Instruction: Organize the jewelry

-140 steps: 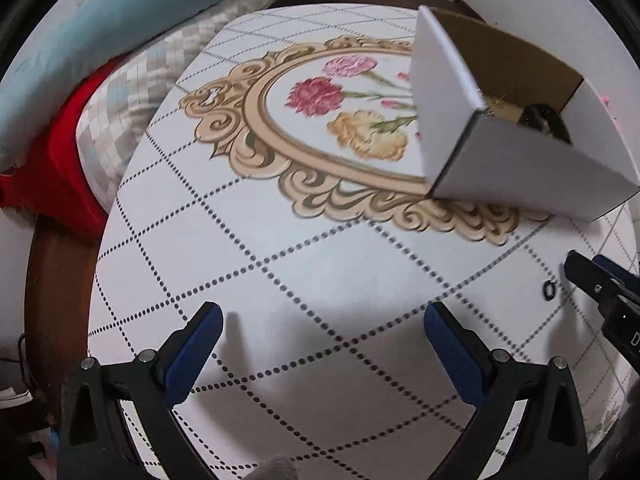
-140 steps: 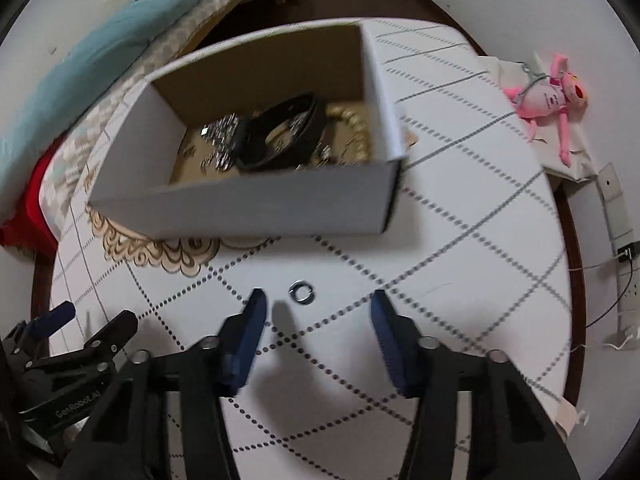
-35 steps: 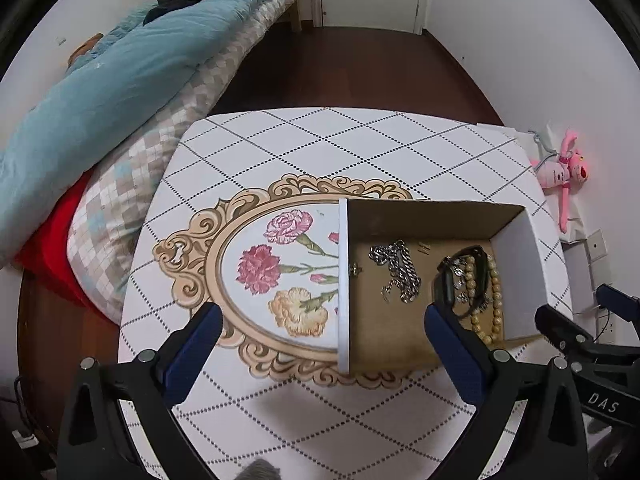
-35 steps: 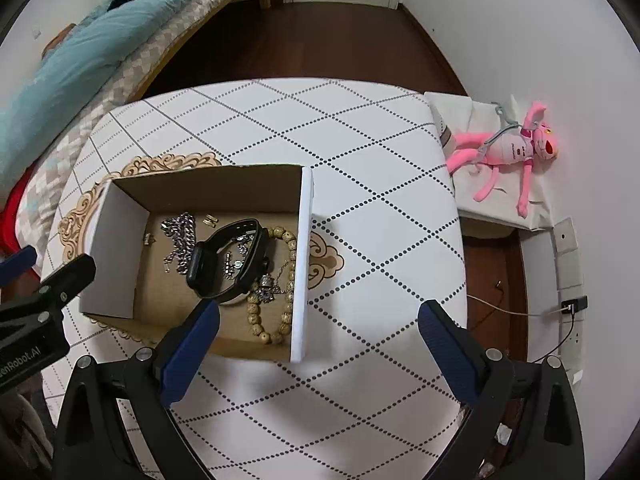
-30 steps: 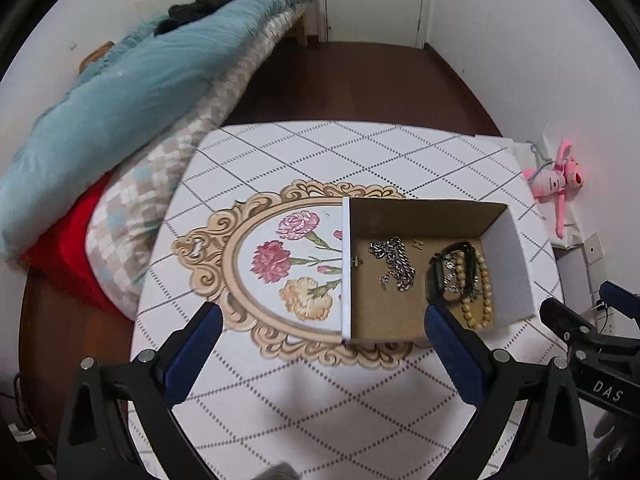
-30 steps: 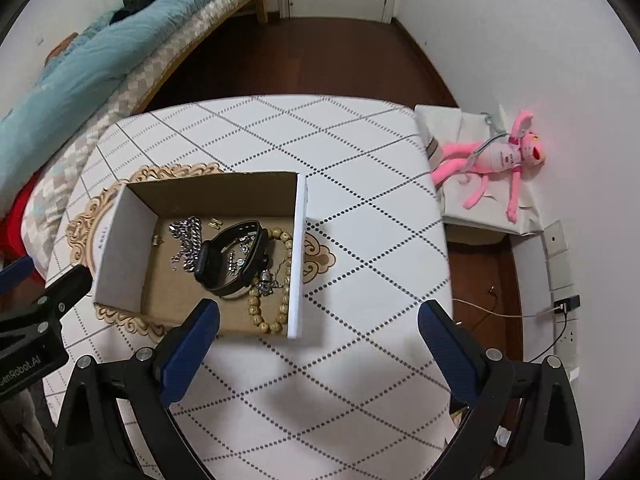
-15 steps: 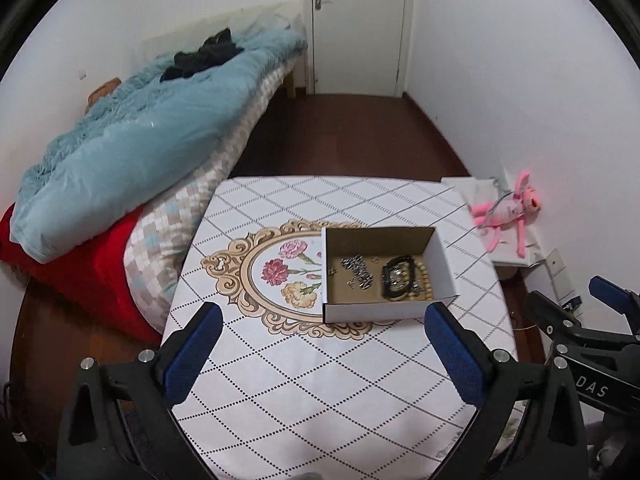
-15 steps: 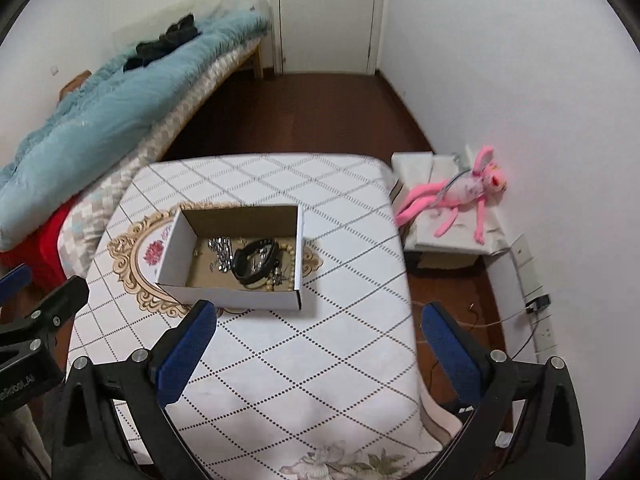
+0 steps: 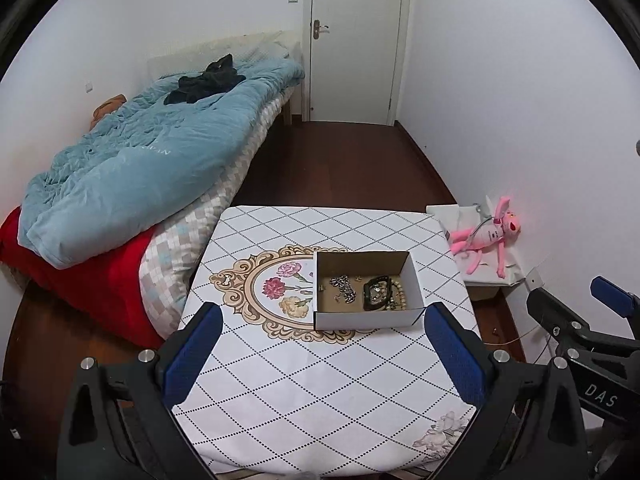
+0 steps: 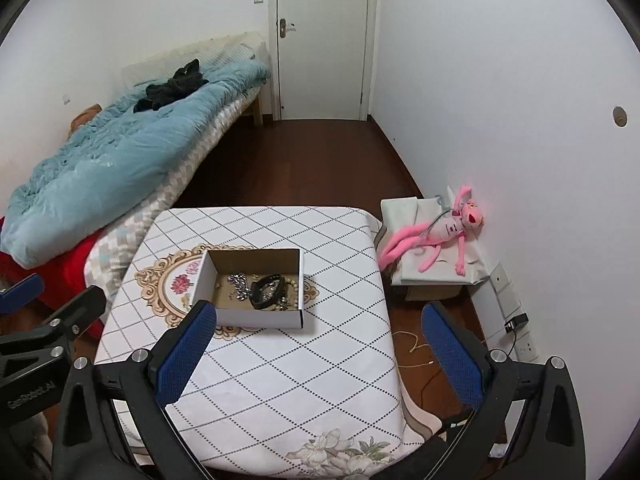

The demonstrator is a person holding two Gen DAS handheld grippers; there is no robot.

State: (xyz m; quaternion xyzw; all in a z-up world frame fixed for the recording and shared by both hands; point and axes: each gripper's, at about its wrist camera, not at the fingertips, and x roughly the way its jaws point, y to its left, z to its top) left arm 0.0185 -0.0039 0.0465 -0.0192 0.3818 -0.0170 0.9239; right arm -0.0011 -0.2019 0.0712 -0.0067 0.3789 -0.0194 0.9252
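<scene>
A white cardboard box (image 9: 366, 319) (image 10: 260, 319) stands on the table (image 9: 320, 392) (image 10: 280, 380) with its top open. Inside lie a silver chain (image 9: 343, 286) (image 10: 239, 282), a black band (image 9: 374, 291) (image 10: 266, 290) and a beaded bracelet (image 9: 400, 298) (image 10: 292, 286). My left gripper (image 9: 320, 356) is open and empty, high above the table's near side. My right gripper (image 10: 318, 350) is open and empty too, high above and far back from the box. Each gripper shows at the edge of the other's view.
A bed with a blue quilt (image 9: 140, 168) (image 10: 112, 168) lies left of the table. A pink plush toy (image 9: 486, 238) (image 10: 436, 236) lies on a low white box by the right wall. A closed door (image 9: 356, 40) is at the back. Wall sockets and cables (image 10: 516, 320) sit at right.
Both grippers have risen far up and back from the table, so the box now looks small. The small ring that lay on the table before the box earlier is no longer seen there.
</scene>
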